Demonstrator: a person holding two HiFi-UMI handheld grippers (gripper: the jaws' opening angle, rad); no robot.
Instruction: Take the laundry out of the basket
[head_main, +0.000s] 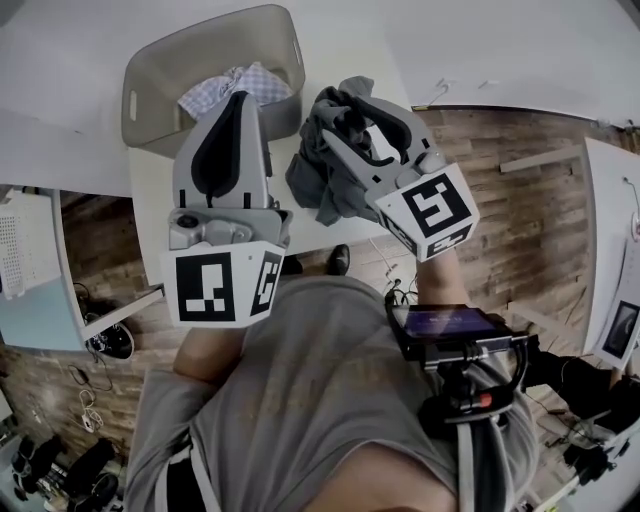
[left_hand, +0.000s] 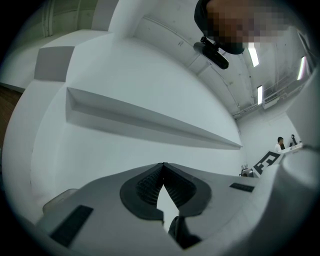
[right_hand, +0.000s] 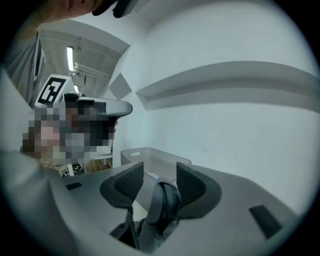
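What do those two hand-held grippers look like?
Both are pale grey plastic shells: the left gripper and right gripper have dark ribbed pads and carry white cubes printed with black square markers. The person wears a grey T-shirt.

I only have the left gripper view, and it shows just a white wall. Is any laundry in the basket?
Observer: Yes, a blue-and-white checked cloth lies in the translucent grey plastic basket.
Operator: Where is the right tool?
Observer: Over a dark grey garment heaped on the white table beside the basket.
Operator: Gripping it?
Observer: No; its jaws stand apart, with a fold of the garment between them.
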